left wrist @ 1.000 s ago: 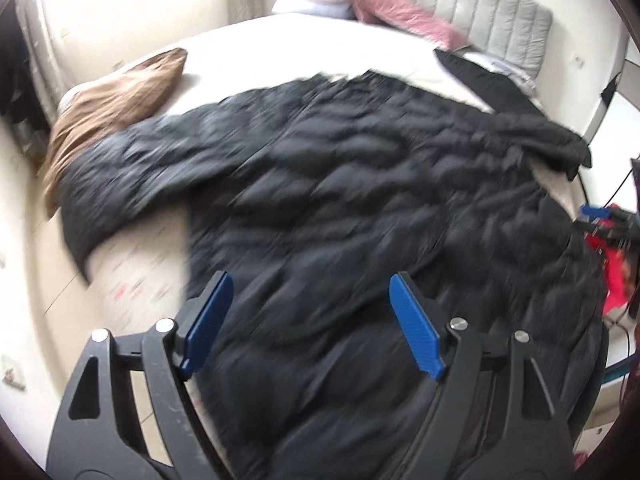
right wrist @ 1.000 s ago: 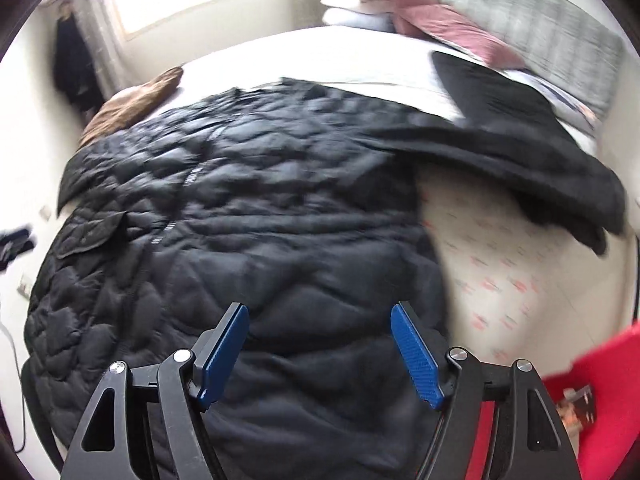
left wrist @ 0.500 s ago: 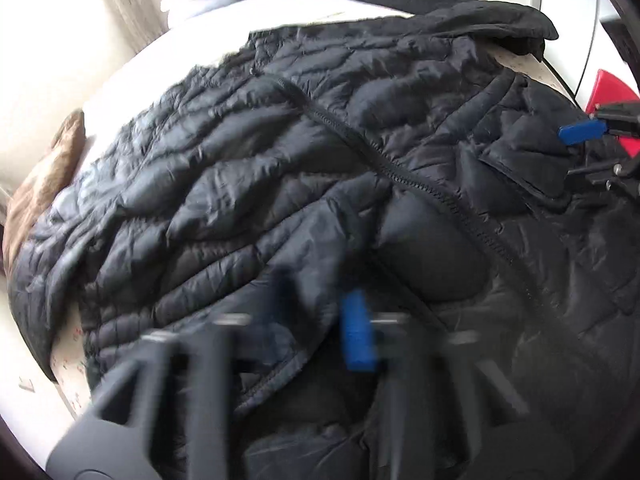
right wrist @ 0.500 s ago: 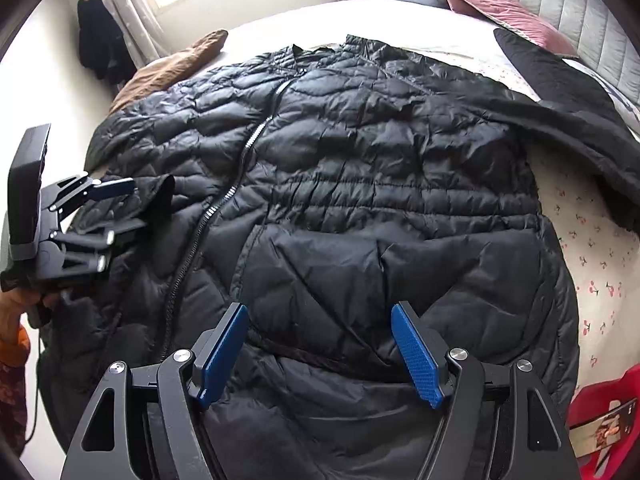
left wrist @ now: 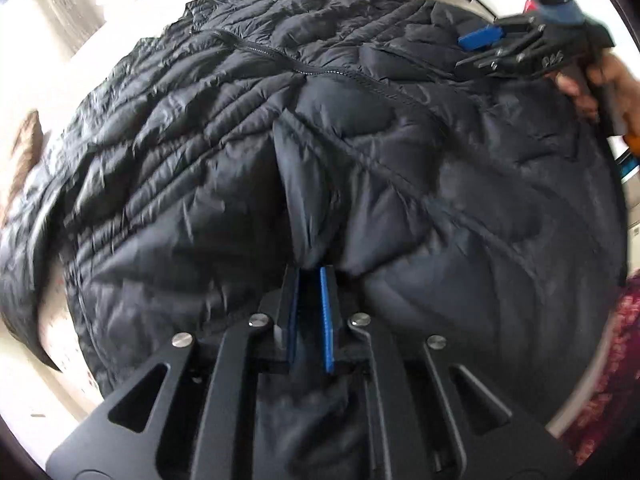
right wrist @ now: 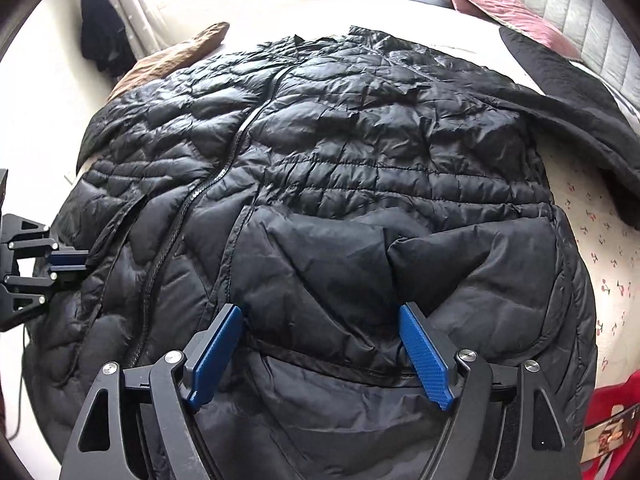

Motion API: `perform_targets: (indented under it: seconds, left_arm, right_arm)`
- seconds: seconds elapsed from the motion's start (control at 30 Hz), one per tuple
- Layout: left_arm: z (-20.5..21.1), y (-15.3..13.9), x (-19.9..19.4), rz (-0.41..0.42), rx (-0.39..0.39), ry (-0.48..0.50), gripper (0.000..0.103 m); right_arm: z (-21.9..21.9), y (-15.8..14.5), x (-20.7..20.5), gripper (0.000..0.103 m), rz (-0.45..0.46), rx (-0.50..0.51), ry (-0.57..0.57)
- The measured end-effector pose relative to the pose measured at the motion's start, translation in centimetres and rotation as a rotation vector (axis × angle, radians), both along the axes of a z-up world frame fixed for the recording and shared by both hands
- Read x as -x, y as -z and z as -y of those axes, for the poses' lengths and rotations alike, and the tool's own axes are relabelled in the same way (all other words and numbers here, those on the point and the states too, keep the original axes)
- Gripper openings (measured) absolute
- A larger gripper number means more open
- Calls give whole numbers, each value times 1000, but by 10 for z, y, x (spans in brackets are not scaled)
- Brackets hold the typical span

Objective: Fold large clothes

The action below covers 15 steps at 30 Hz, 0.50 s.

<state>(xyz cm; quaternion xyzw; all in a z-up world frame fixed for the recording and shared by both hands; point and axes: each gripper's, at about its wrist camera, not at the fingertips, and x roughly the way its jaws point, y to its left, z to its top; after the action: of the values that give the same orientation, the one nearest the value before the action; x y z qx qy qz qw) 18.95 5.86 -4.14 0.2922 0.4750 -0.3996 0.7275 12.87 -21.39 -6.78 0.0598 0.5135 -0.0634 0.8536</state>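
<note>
A black quilted jacket (left wrist: 200, 160) lies zip-side up across the bed, filling both views (right wrist: 360, 140). My left gripper (left wrist: 310, 270) has its blue pads nearly together on a pinched fold of the jacket near its lower edge; its jaws are opening slightly with the fabric still between them. In the right wrist view the left gripper (right wrist: 68, 262) sits at the jacket's left side. My right gripper (right wrist: 320, 312) is wide and still opening, its tips resting against the jacket's lower panel, with puffy fabric between them but not squeezed. The right gripper (left wrist: 468, 50) also shows far right, held by a hand.
The bed sheet (right wrist: 600, 260) with small cherry prints shows at the right. Another black garment (right wrist: 560, 92) lies past the jacket's right shoulder. A brown cushion (right wrist: 180, 56) and pink pillow (right wrist: 512, 12) sit at the far side. Something red (right wrist: 616, 412) is at the lower right.
My left gripper dropped onto the jacket, rolled, and went from wide open to closed on a fold. The right gripper sank closer to the jacket and stays wide.
</note>
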Motion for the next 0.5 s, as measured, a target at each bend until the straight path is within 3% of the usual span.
perform_targets:
  seconds: [0.03,0.07,0.13,0.17,0.27,0.33,0.4,0.5]
  left_arm:
    - [-6,-7,-1,-48,24,-13,26]
    - [-10,-13,-1,-64,46,-21,45]
    - [-14,-29,3,-42,101,-31,72]
    - [-15,-39,5,-9,140,-39,78]
    - [-11,-58,2,38,225,-66,81]
    - [-6,-60,-6,68,240,-97,81]
    - [4,-52,-17,88,245,-143,81]
    - [11,-25,-38,38,238,-177,82]
  right_arm:
    - [0,-1,1,81,-8,1,-5]
    - [-1,-3,3,81,-15,0,-8]
    - [0,-10,7,81,-15,-16,-14]
    - [0,-13,9,81,-12,-23,-13]
    - [2,-26,13,81,16,-45,-3]
    - [4,-31,14,81,28,-49,7]
    - [9,-36,15,81,40,-55,25]
    - [19,-37,18,81,39,-60,59]
